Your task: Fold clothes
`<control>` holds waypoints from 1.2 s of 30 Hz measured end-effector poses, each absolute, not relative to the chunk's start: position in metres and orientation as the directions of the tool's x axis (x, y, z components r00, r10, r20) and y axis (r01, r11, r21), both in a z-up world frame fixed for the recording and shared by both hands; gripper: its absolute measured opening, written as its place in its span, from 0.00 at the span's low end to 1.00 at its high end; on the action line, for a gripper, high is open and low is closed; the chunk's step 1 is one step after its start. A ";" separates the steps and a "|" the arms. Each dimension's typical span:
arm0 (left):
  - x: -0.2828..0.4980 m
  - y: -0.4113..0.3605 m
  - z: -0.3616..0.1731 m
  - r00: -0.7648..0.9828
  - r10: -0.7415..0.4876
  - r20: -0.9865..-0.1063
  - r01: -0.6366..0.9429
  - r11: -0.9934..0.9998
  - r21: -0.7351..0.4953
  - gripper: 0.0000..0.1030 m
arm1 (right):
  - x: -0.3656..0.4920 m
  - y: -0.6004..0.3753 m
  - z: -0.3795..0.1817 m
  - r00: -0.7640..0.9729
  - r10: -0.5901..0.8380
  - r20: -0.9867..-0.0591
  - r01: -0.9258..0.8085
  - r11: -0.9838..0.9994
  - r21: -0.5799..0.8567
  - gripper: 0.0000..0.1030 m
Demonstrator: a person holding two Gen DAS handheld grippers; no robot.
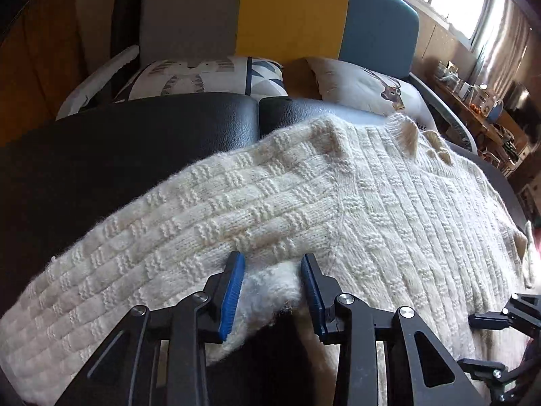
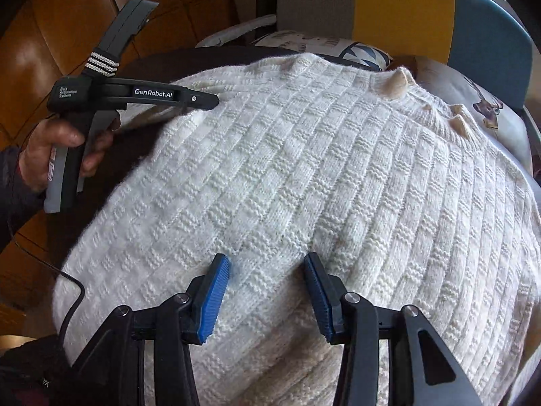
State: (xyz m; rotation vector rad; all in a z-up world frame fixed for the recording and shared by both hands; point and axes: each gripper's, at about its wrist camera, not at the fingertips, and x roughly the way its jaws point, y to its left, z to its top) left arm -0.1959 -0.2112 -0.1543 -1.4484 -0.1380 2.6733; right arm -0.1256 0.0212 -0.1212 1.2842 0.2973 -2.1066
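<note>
1. A cream knitted sweater (image 2: 304, 176) is spread flat over a black padded surface (image 1: 118, 142), its collar at the far side near two printed pillows (image 1: 209, 74).
2. The left tool (image 1: 273, 291) is seen low at the near edge of the sweater, its blue pads (image 1: 233, 291) set apart, with a fuzzy fold of the knit lying between them; whether the fabric is gripped cannot be told.
3. The right tool (image 2: 267, 294) is held over the near part of the sweater, its pads parted and nothing clamped between them.
4. In the right wrist view, the left tool's handle (image 2: 67, 155) is seen gripped by a hand (image 2: 50, 152) at the left edge of the sweater.
5. A grey, yellow and blue headboard (image 1: 290, 10) is seen behind the pillows.
</note>
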 end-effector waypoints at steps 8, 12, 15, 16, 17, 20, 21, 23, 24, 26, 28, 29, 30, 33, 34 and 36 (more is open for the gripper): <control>-0.153 -0.201 -0.118 -0.575 0.188 -0.796 -0.035 -0.978 -0.206 0.37 | -0.109 0.043 -0.100 -0.327 -0.464 -0.823 0.560 -0.797 0.227 0.47; -0.108 -0.177 -0.113 -0.569 0.269 -0.777 -0.099 -0.961 -0.260 0.40 | -0.085 0.074 -0.096 -0.342 -0.464 -0.817 0.512 -0.821 0.252 0.47; -0.075 -0.156 -0.121 -0.538 0.313 -0.783 -0.141 -0.949 -0.282 0.40 | -0.065 0.101 -0.105 -0.354 -0.406 -0.842 0.452 -0.863 0.226 0.47; -0.064 -0.148 -0.124 -0.527 0.327 -0.785 -0.155 -0.945 -0.290 0.40 | -0.059 0.112 -0.110 -0.358 -0.385 -0.851 0.429 -0.877 0.216 0.47; -0.054 -0.142 -0.129 -0.513 0.338 -0.789 -0.163 -0.941 -0.297 0.40 | -0.054 0.123 -0.114 -0.363 -0.362 -0.858 0.406 -0.891 0.204 0.47; -0.042 -0.133 -0.153 -0.493 0.291 -0.820 -0.141 -0.957 -0.255 0.39 | -0.044 0.146 -0.117 -0.392 -0.392 -0.832 0.366 -0.896 0.250 0.46; -0.040 -0.129 -0.153 -0.511 0.276 -0.814 -0.143 -0.961 -0.237 0.39 | -0.043 0.152 -0.117 -0.396 -0.405 -0.824 0.351 -0.896 0.271 0.46; -0.039 -0.124 -0.150 -0.520 0.254 -0.816 -0.129 -0.967 -0.219 0.40 | -0.043 0.162 -0.115 -0.394 -0.436 -0.809 0.324 -0.890 0.322 0.46; -0.042 -0.123 -0.148 -0.512 0.256 -0.820 -0.117 -0.966 -0.229 0.40 | -0.043 0.167 -0.113 -0.393 -0.452 -0.801 0.307 -0.885 0.349 0.46; -0.046 -0.122 -0.141 -0.500 0.290 -0.816 -0.105 -0.956 -0.275 0.41 | -0.041 0.189 -0.107 -0.422 -0.471 -0.775 0.254 -0.882 0.397 0.46; -0.048 -0.115 -0.132 -0.504 0.303 -0.809 -0.123 -0.952 -0.280 0.41 | -0.038 0.220 -0.100 -0.478 -0.463 -0.746 0.182 -0.883 0.432 0.46; -0.049 -0.109 -0.128 -0.506 0.304 -0.807 -0.135 -0.952 -0.274 0.41 | -0.037 0.241 -0.096 -0.516 -0.441 -0.735 0.133 -0.888 0.439 0.46; -0.050 -0.102 -0.126 -0.504 0.308 -0.807 -0.152 -0.951 -0.269 0.41 | -0.036 0.263 -0.091 -0.553 -0.413 -0.724 0.082 -0.891 0.446 0.46; -0.059 -0.074 -0.122 -0.485 0.337 -0.807 -0.209 -0.941 -0.267 0.42 | -0.041 0.335 -0.078 -0.639 -0.225 -0.736 -0.115 -0.917 0.381 0.46; -0.063 -0.065 -0.121 -0.477 0.347 -0.808 -0.229 -0.936 -0.267 0.43 | -0.045 0.361 -0.073 -0.657 -0.159 -0.737 -0.184 -0.914 0.361 0.46; -0.071 -0.043 -0.120 -0.458 0.368 -0.809 -0.260 -0.926 -0.274 0.45 | -0.064 0.401 -0.072 -0.644 -0.072 -0.761 -0.286 -0.901 0.327 0.47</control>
